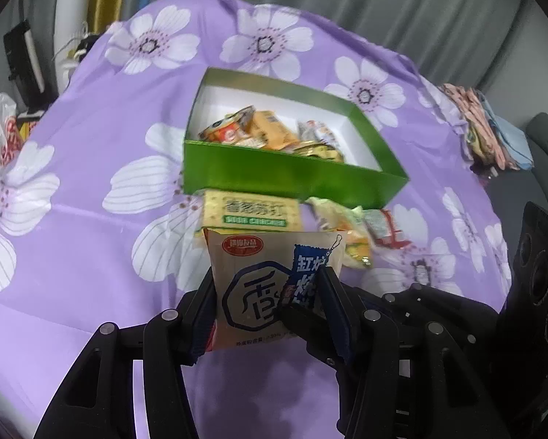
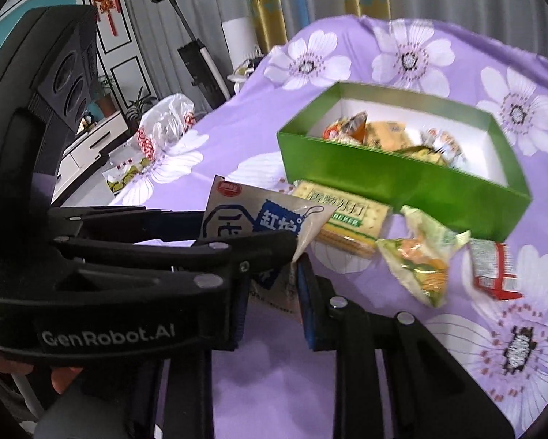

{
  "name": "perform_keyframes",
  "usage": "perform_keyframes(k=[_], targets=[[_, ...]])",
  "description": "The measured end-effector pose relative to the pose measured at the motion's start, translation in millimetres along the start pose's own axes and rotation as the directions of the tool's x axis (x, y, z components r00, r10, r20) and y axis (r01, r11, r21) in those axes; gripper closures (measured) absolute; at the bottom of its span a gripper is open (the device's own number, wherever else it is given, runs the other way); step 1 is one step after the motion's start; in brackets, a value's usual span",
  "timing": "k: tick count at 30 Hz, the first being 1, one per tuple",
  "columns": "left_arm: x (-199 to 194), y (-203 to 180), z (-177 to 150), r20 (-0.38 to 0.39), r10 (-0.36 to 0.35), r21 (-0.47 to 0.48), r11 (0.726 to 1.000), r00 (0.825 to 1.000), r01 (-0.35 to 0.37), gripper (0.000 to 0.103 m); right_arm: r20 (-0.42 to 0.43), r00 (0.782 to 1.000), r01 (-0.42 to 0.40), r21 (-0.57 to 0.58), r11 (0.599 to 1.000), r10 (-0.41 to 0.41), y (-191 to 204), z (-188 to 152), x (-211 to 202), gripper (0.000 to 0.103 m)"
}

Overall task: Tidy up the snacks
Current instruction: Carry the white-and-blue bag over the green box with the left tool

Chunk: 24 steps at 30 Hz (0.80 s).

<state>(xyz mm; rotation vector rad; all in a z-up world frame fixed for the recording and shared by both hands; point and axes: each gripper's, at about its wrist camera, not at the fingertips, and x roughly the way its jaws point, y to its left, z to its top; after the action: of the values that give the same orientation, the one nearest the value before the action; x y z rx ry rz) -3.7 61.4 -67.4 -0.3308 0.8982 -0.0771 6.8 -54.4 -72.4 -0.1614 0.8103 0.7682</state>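
- Tablecloth [image 1: 91, 226]: purple floral cloth, smooth w/ slight sheen.
- Green box [image 1: 292, 175]: glossy card outside, matt white inside.
- Beige snack packet [image 1: 259, 285]: matt plastic film, crinkled.
- Cracker pack [image 2: 343, 219]: glossy clear wrap.
- Left gripper [image 1: 266, 292]: matt black plastic, metal rivets.
- Plastic bag [image 2: 168, 120]: thin, clear, shiny.

Both grippers are matte black plastic with silver round screws at the joints. The left gripper [image 2: 274, 252] bears white "GenRobot.AI" lettering at lower left; blue pads [image 2: 307, 307] line the right gripper's [image 2: 274, 314] fingers.
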Motion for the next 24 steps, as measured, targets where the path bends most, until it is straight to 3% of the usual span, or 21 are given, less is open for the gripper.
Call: perform_keyframes(k=[13,24], targets=[[-23.1,-55.3,2.8,0.054,-0.001,0.119,0.993,0.999,-0.006,0.049,0.090,0.995,0.041,0.007,0.999,-0.042,-12.6,-5.8,-53.0,0.078],[-19.4,-85.5,4.3,0.051,-0.008,0.179,0.984,0.999,-0.002,0.049,0.122,0.990,0.065,0.047,0.997,-0.070,-28.3,-15.3,-72.8,0.078]])
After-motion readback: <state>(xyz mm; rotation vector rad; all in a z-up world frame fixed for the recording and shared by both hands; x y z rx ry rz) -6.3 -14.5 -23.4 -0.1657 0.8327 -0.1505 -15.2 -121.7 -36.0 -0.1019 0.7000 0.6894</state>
